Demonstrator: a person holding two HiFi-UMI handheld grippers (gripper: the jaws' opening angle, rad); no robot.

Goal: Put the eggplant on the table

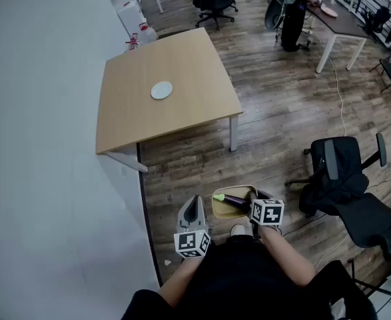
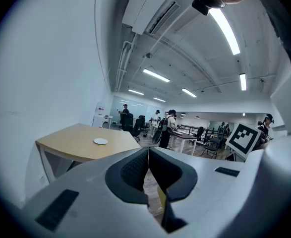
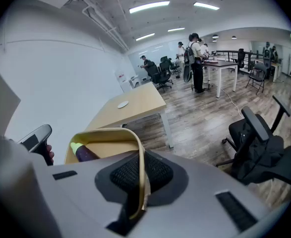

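A purple eggplant with a green stem lies in a tan bowl held low over the wood floor, in front of the person. My right gripper is shut on the bowl's rim. In the right gripper view the rim runs between the pads of the right gripper, with the eggplant inside. My left gripper is beside the bowl's left, shut and empty; its pads meet in the left gripper view. The light wooden table stands ahead, bearing a small white plate.
A white wall runs along the left, close to the table. A black office chair stands at the right. A white cabinet, more desks, chairs and people fill the far end of the room.
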